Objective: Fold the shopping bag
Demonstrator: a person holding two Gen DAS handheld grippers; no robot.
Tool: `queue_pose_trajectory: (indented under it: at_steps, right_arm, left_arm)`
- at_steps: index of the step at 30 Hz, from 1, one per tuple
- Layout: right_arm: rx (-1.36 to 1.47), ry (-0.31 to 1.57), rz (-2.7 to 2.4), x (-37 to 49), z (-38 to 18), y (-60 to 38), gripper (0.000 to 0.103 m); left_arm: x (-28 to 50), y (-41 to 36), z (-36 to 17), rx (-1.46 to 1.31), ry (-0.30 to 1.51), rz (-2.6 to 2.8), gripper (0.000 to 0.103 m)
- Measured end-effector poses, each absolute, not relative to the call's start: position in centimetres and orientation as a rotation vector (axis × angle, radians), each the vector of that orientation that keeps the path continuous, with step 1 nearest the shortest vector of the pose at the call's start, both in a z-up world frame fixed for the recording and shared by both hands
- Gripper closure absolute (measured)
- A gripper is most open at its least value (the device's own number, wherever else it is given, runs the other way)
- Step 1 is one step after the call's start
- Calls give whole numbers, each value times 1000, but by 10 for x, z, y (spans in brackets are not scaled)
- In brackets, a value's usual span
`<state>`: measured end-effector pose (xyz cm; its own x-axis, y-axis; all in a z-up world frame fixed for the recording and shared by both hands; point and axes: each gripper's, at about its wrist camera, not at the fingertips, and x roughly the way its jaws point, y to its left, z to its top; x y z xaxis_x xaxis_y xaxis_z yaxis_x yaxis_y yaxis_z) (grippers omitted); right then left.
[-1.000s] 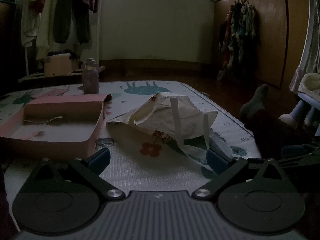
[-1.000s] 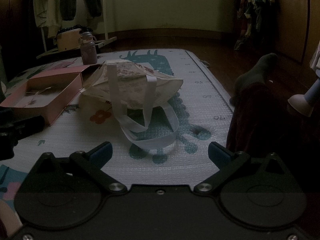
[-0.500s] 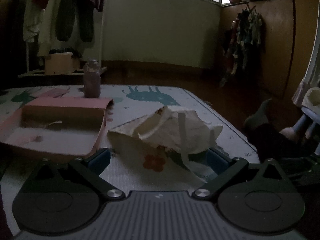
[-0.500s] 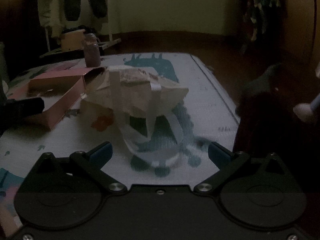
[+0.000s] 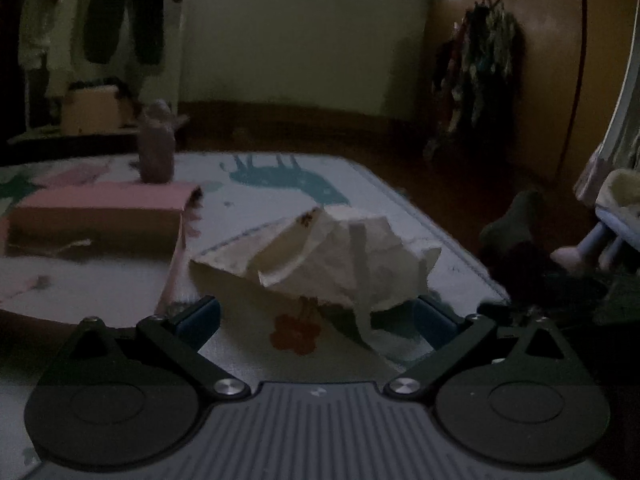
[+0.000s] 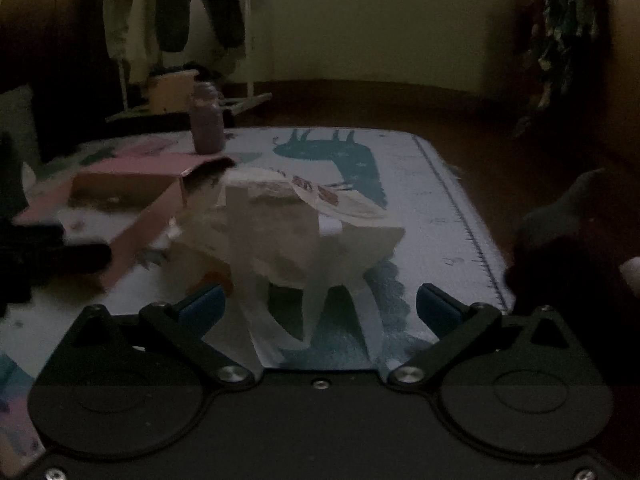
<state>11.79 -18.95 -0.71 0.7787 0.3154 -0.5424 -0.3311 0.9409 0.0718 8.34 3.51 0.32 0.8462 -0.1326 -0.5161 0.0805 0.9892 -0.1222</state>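
Observation:
A crumpled cream shopping bag [image 5: 332, 260] with a small red print lies in a heap on the patterned play mat [image 5: 280, 184]. Its white handles [image 6: 320, 312] trail toward me in the right wrist view, where the bag [image 6: 288, 232] sits just beyond the fingers. My left gripper [image 5: 316, 316] is open, low over the mat, its blue fingertips [image 5: 200, 316] either side of the bag's near edge. My right gripper [image 6: 320, 304] is open too, and the handle loops lie between its fingers without being pinched.
An open pink box [image 5: 100, 216] lies left of the bag, touching or nearly so. A purple bottle [image 5: 156, 152] stands behind it. A person's socked foot [image 5: 516, 220] rests off the mat's right edge. Clothes hang on racks at the back.
Both grippers have dropped lower and moved closer to the bag, which now fills the space between the fingers. The bag itself has not moved. Both stay open.

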Motion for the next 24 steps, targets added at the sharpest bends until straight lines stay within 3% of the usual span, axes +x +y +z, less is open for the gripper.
queue_pose_trajectory:
  at_steps: [9,14,19,24]
  right_arm:
    - [-59,637,402,170,-13,-202,1]
    - [-127,654,422,204,-20,-210,7]
    - [-195,671,441,237,-27,-219,26]
    - [-158,682,441,262,-42,-229,30]
  left_arm:
    - [125,45,-8,-115,572,-133,1]
    - [147,51,-16,-105,591,-93,16]
    - [169,53,-29,-102,618,-67,31]
    - [175,54,-46,-152,606,-27,38]
